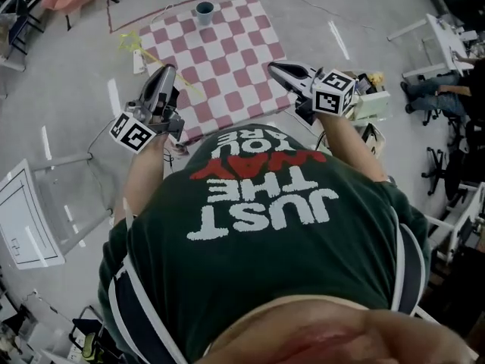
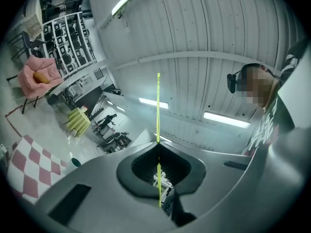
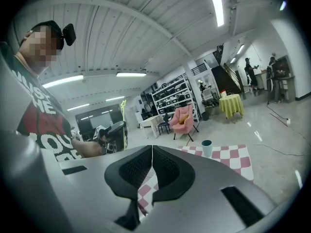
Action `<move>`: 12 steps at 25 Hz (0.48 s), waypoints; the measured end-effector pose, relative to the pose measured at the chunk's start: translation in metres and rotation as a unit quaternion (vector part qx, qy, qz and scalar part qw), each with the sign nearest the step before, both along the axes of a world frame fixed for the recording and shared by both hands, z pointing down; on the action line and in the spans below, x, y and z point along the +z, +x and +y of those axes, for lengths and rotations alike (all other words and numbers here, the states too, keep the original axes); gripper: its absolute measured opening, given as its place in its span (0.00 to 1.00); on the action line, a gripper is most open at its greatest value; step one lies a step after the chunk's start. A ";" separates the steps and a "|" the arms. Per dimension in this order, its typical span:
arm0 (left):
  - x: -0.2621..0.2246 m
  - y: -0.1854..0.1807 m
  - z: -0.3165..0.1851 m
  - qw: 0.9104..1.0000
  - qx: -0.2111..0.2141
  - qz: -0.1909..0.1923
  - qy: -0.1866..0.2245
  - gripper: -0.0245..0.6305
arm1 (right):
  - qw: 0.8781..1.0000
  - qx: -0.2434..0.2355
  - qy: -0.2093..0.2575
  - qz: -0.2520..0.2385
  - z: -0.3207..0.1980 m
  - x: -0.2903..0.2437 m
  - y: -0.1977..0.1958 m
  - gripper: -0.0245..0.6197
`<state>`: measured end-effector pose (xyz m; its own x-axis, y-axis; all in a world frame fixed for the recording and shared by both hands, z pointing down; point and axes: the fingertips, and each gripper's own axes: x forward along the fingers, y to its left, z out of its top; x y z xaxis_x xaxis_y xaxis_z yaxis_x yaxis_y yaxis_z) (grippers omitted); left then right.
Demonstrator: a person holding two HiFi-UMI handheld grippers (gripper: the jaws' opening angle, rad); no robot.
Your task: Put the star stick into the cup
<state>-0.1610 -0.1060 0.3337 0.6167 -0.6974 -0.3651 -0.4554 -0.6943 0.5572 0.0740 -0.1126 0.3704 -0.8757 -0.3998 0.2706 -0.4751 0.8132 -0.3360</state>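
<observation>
We see the left gripper (image 2: 158, 145) with its jaws closed on the star stick (image 2: 158, 106). The stick is a thin yellow-green shaft, pinched upright in the seam between the dark pads (image 2: 141, 166), and it rises high against the ribbed ceiling (image 2: 204, 33) with its strip lights (image 2: 228, 119). Its top end is too small for us to make out.

Low on the left lies a red-and-white checked mat (image 2: 19, 164), with a teal cup (image 2: 75, 162) at its edge. Farther off on the left stand a pink armchair (image 2: 36, 76), a yellow-draped table (image 2: 77, 121) and white shelving (image 2: 63, 38). On the right, near us, is a person in a dark green shirt (image 2: 272, 115).
</observation>
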 end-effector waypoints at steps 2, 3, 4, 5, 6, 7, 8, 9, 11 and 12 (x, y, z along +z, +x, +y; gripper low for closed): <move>0.002 -0.017 -0.013 1.000 0.000 0.004 -0.002 0.05 | 1.000 0.003 -0.006 0.004 -0.014 0.002 -0.016 0.09; 0.004 -0.026 -0.019 1.000 0.000 0.006 -0.004 0.05 | 1.000 0.005 -0.009 0.006 -0.020 0.003 -0.023 0.09; 0.007 -0.034 -0.024 1.000 0.000 0.007 -0.007 0.05 | 1.000 0.006 -0.012 0.008 -0.026 0.005 -0.031 0.09; 0.009 -0.042 -0.029 1.000 -0.001 0.008 -0.010 0.05 | 1.000 0.007 -0.014 0.011 -0.033 0.006 -0.038 0.09; 0.012 -0.050 -0.034 1.000 -0.002 0.010 -0.013 0.05 | 1.000 0.008 -0.016 0.013 -0.039 0.008 -0.044 0.09; 0.014 -0.058 -0.038 1.000 -0.003 0.011 -0.015 0.05 | 1.000 0.008 -0.017 0.015 -0.045 0.009 -0.050 0.09; 0.017 -0.066 -0.043 1.000 -0.004 0.011 -0.017 0.05 | 1.000 0.008 -0.018 0.018 -0.051 0.010 -0.057 0.09; 0.019 -0.073 -0.047 1.000 -0.006 0.012 -0.018 0.05 | 1.000 0.008 -0.019 0.020 -0.056 0.011 -0.062 0.09; 0.022 -0.087 -0.055 1.000 -0.010 0.014 -0.018 0.05 | 0.999 0.006 -0.020 0.025 -0.066 0.012 -0.073 0.09; 0.023 -0.093 -0.059 1.000 -0.013 0.016 -0.019 0.05 | 0.999 0.005 -0.021 0.027 -0.071 0.012 -0.077 0.09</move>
